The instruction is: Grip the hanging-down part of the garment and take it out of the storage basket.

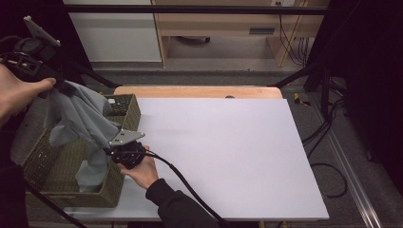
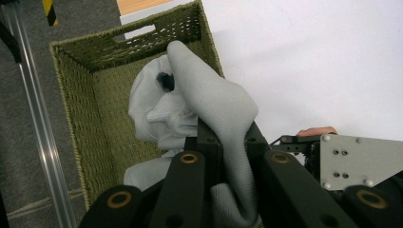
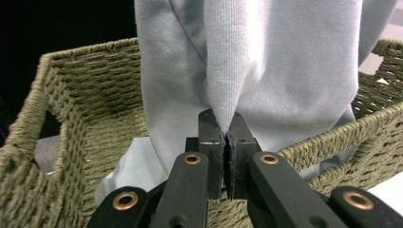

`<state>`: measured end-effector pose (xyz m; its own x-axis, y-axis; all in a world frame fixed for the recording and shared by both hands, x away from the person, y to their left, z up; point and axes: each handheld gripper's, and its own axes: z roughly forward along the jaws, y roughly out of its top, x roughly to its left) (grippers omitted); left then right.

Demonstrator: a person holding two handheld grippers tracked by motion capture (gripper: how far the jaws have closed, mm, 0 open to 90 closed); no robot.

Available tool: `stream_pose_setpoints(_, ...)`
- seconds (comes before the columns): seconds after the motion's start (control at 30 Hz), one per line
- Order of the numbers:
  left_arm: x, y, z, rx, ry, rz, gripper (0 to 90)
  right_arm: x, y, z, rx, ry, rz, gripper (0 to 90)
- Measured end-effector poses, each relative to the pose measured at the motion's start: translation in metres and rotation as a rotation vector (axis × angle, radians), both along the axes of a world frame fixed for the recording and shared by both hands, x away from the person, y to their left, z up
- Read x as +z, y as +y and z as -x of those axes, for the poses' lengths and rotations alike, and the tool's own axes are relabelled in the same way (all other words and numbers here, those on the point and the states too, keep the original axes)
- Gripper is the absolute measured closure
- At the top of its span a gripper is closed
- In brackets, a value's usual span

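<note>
Jaws: left gripper [image 1: 61,85] clamped on the upper edge of the grey garment [image 1: 78,118], held high above the wicker basket [image 1: 124,110]; right gripper [image 3: 224,137] pinched tight on a fold lower down, at the basket's rim nearest the worktop [image 1: 228,152].
Garment: hangs long axis near vertical, tail inside the basket.
Right gripper view: the pinch itself.
Left gripper view: cloth bunched on the basket floor, right gripper's grey plate [image 2: 361,159] beside it.

Black hand-held gripper [image 3: 224,137] jaws with brass-ringed pivots, grey screwed triangular plate [image 1: 126,137], black cable [image 1: 185,185], dark sleeve [image 1: 178,206]
</note>
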<state>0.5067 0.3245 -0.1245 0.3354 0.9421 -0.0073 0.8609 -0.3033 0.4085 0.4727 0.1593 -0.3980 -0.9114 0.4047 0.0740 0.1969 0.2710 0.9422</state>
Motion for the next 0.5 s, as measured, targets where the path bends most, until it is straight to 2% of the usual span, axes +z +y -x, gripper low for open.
stream_pose_setpoints(0.27,0.001,0.006,0.002,0.013,-0.007,0.004,82.5,0.013,-0.015,0.002,0.018,-0.002,-0.059,88.3)
stream_pose_setpoints(0.5,0.002,0.006,0.003,0.015,-0.009,0.003,82.5,0.037,-0.046,0.002,-0.001,-0.043,-0.110,88.4)
